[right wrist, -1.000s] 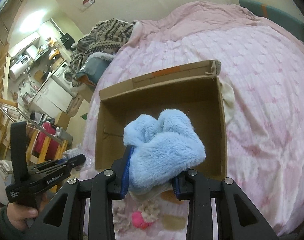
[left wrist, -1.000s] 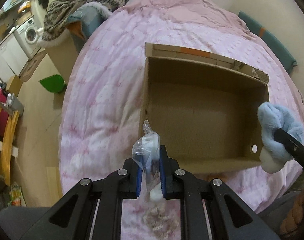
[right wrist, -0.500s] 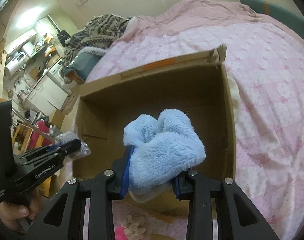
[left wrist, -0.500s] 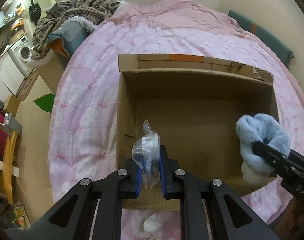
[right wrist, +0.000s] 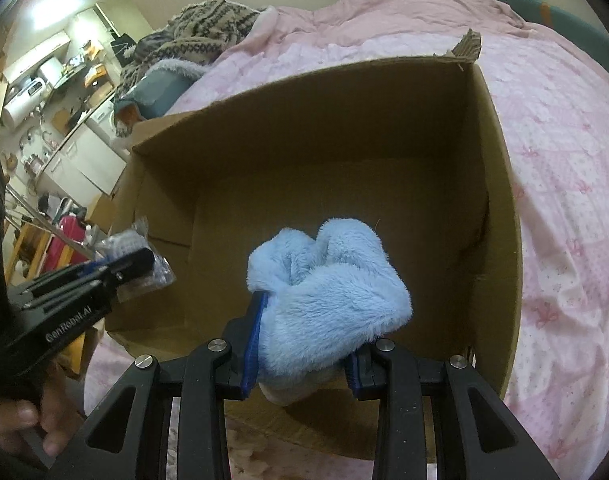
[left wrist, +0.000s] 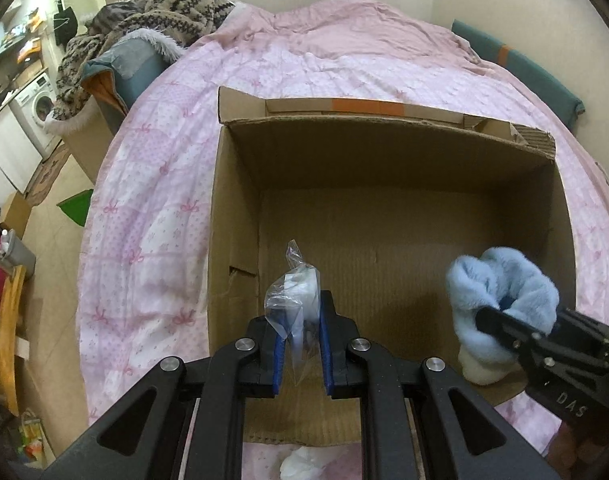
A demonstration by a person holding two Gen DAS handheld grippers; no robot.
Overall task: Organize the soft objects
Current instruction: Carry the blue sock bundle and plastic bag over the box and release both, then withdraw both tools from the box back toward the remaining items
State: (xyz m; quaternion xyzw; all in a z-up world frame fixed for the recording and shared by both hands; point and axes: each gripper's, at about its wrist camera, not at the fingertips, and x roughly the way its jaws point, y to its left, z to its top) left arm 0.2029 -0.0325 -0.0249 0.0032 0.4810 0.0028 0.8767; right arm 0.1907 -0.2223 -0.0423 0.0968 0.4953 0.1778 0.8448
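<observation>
Leftmost, left gripper [left wrist: 300,346], pressed together on a clear plastic bag [left wrist: 294,300] with something white inside; bag pinched between the blue pads, sticking up past the fingertips, hanging over the near-left part of the cardboard box [left wrist: 240,200] interior. Seen from the right wrist view, same bag [right wrist: 144,256] at the left gripper [right wrist: 140,260] tip, just inside the box's left wall. Box open-topped, sitting on the pink quilted bed [left wrist: 152,184], bare cardboard floor visible inside. Further right, right gripper [right wrist: 302,344], clamped on a fluffy light-blue soft item [right wrist: 328,292] (a cream-coloured part peeks out underneath), fluff bulging up and forward beyond the fingers. Blue item [left wrist: 500,300] held over the near-right part of the box, above its floor, well apart from the bag. Near edge of the box, below the left gripper: a scrap of white fluff [left wrist: 308,464] on the bed.
</observation>
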